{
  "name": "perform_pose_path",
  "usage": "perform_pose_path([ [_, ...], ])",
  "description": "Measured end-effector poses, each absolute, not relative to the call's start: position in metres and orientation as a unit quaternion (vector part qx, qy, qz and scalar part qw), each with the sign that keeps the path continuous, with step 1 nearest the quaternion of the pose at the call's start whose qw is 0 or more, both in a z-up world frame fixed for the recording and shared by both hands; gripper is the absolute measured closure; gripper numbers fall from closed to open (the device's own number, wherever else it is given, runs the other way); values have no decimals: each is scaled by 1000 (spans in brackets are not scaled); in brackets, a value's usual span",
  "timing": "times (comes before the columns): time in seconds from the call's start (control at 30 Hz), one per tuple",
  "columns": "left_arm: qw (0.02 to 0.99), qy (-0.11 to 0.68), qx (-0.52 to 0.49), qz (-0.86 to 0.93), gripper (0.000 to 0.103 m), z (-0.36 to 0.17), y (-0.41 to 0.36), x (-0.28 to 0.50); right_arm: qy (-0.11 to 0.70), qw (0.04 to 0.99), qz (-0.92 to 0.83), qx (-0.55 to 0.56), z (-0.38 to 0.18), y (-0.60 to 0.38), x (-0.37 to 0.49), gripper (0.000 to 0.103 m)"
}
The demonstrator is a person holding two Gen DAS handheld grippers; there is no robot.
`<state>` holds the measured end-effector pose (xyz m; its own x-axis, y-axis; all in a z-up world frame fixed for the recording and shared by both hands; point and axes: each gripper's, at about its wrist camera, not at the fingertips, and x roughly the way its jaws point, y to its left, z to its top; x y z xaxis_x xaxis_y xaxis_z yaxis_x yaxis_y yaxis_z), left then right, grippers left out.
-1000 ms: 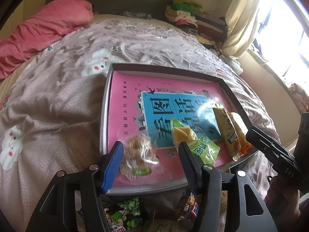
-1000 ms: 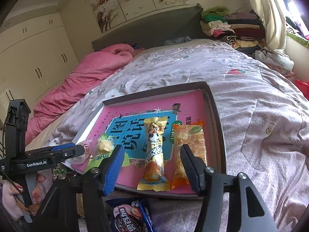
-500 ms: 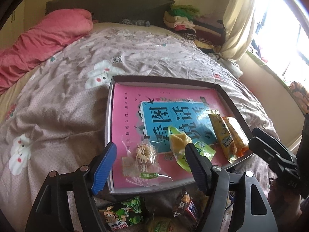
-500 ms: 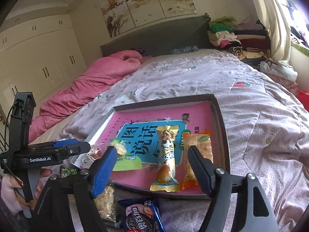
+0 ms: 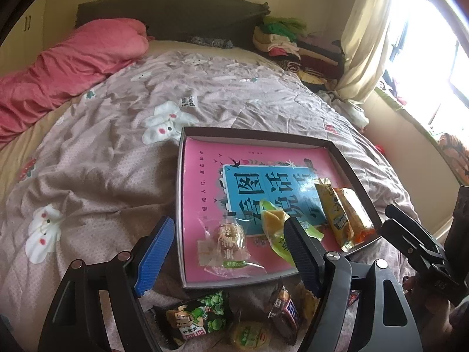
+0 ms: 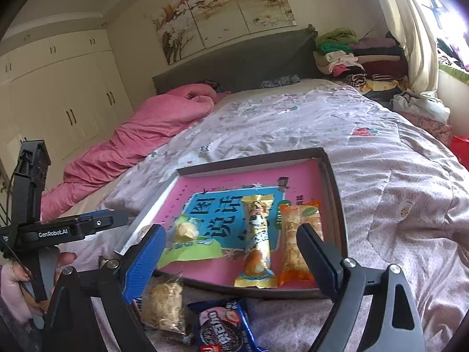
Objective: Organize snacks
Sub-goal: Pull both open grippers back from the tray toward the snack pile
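Bedroom bed [image 6: 395, 176] holds our tray [image 6: 334, 182]; only the right claw [image 6: 231, 252], opening and empty, shows wardrobes [image 6: 58, 102]; left claw [image 5: 228, 249], likewise opening and empty, shows the green pea packet [image 5: 196, 316] beneath it.

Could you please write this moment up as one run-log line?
left gripper: opening, empty | right gripper: opening, empty | tray: four snacks | loose: Oreo pack

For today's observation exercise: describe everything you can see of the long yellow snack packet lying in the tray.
The yellow snack packet is a long, narrow, glossy wrapper with a cartoon print and crimped ends. It looks sealed and full. It lies flat in the tray, lengthwise from the blue panel of the pink liner toward the near rim. The orange packet lies alongside it, and a green packet sits apart on its other side. No gripper touches it.
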<state>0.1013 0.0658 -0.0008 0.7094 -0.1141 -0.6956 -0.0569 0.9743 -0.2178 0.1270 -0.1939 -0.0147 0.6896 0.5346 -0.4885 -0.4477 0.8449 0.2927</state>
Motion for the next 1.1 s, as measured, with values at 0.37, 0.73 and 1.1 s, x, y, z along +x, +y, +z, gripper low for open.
perform_pose_path([
  [0.37, 921, 371, -118, -7, 25, 10, 81, 85, 278, 916, 281, 73, -5, -191, 116, 10],
  [0.73, 920, 371, -123, 1, 25, 13, 99, 71, 282, 914, 283, 67, 0, -185, 106, 9],
  [1.1, 915, 384, -124, -4, 25, 8, 105, 63, 283, 919, 266, 67, 1, -191, 101, 9],
])
